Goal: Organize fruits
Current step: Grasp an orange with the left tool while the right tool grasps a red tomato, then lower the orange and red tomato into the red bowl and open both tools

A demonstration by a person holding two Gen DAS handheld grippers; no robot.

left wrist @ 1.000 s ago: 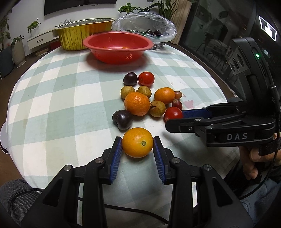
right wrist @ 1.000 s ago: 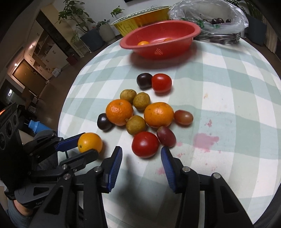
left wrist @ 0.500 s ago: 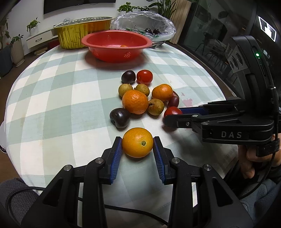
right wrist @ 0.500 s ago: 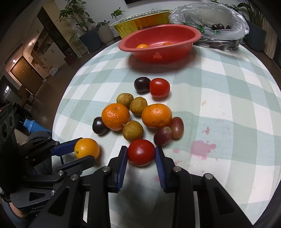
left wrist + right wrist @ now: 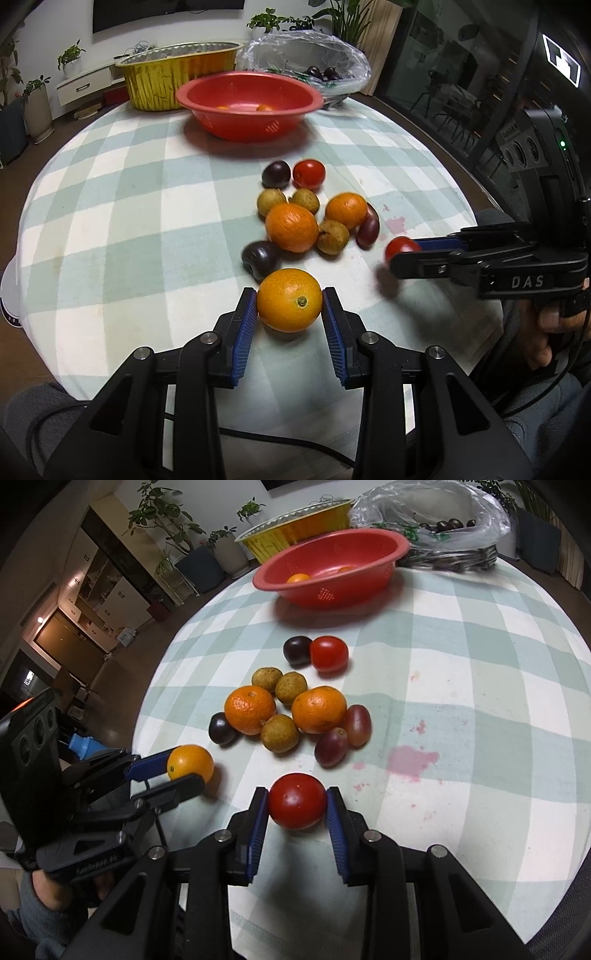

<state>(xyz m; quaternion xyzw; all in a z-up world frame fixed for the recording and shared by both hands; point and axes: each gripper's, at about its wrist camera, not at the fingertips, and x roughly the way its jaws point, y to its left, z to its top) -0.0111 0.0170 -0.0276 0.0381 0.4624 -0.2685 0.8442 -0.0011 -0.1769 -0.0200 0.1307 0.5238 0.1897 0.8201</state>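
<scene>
My left gripper (image 5: 289, 306) is shut on a smooth orange (image 5: 289, 305), held near the table's front edge; the same orange (image 5: 190, 763) shows in the right wrist view. My right gripper (image 5: 297, 805) is shut on a red tomato (image 5: 297, 801), seen from the side as the tomato (image 5: 400, 248) in the left wrist view. A cluster of loose fruit lies mid-table: two mandarins (image 5: 291, 227), brown longans (image 5: 332, 236), dark plums (image 5: 261, 256), red grapes (image 5: 331, 746) and another tomato (image 5: 308, 173). A red bowl (image 5: 249, 105) with oranges inside stands beyond.
A gold foil pan (image 5: 177, 75) and a clear plastic bag (image 5: 306, 61) holding dark fruit sit behind the red bowl. The round table wears a green-and-white checked cloth (image 5: 122, 206) with a pink stain (image 5: 410, 760). A hand (image 5: 546, 332) grips the right tool.
My right gripper closed on the red tomato and drew it back away from the fruit cluster, slightly raised. The left gripper kept still with its orange.
</scene>
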